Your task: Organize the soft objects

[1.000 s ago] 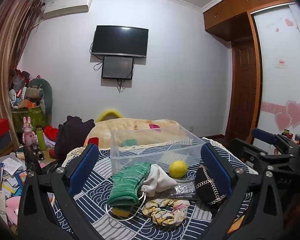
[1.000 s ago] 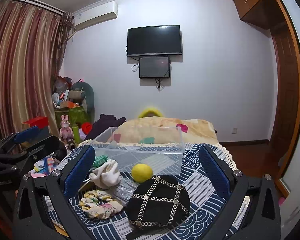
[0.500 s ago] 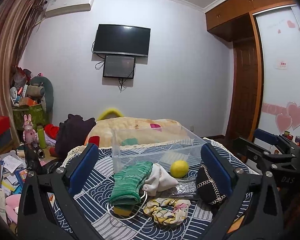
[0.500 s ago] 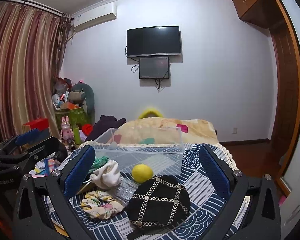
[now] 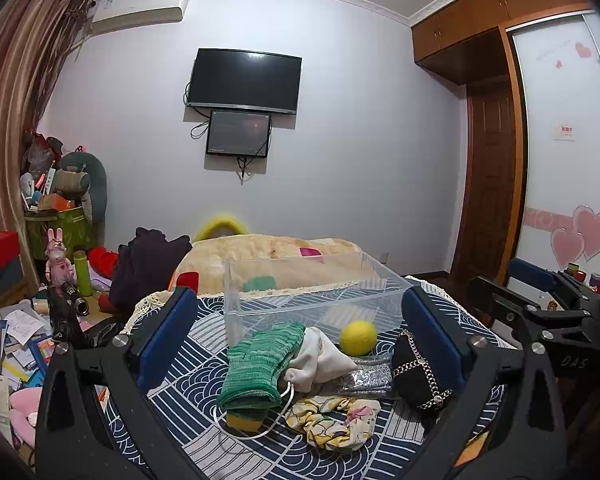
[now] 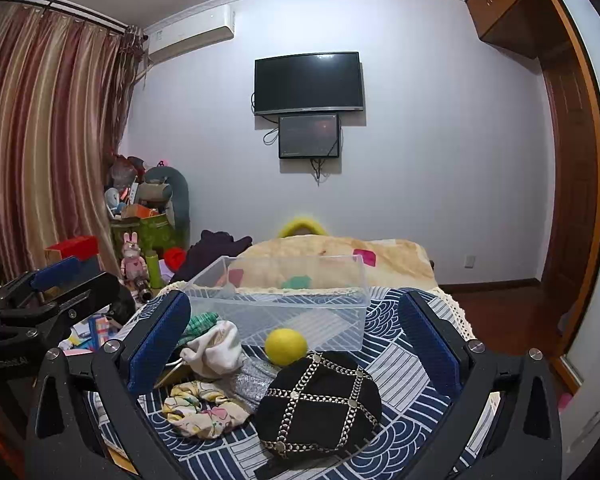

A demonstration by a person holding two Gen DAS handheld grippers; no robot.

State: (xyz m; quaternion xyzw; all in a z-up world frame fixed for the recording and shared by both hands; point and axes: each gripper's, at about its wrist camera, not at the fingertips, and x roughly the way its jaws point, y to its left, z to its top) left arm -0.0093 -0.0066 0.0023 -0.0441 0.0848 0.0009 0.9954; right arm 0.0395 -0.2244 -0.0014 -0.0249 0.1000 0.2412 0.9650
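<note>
Soft objects lie on a blue patterned cloth [image 5: 188,384] in front of a clear plastic bin [image 5: 312,300]: a green knit glove [image 5: 260,364], a white pouch [image 5: 320,360], a yellow ball [image 5: 358,338], a floral scrunchie [image 5: 336,420], a silver cloth [image 5: 368,380] and a black chain-trimmed hat [image 5: 420,376]. My left gripper [image 5: 300,344] is open and empty, held back from the glove. My right gripper [image 6: 296,344] is open and empty, just behind the black hat [image 6: 320,400], with the ball [image 6: 286,346], pouch [image 6: 216,348] and scrunchie [image 6: 200,408] ahead-left. The bin [image 6: 284,300] looks empty.
A yellow sponge [image 5: 246,420] and white cord [image 5: 244,436] lie under the glove. A bed with a beige quilt [image 5: 268,256] lies behind the bin. Clutter and books [image 5: 16,340] fill the floor on the left. A wooden door [image 5: 488,184] stands at right.
Both grippers stay open and nearly still; the views shift only slightly. Nothing on the cloth has moved.
</note>
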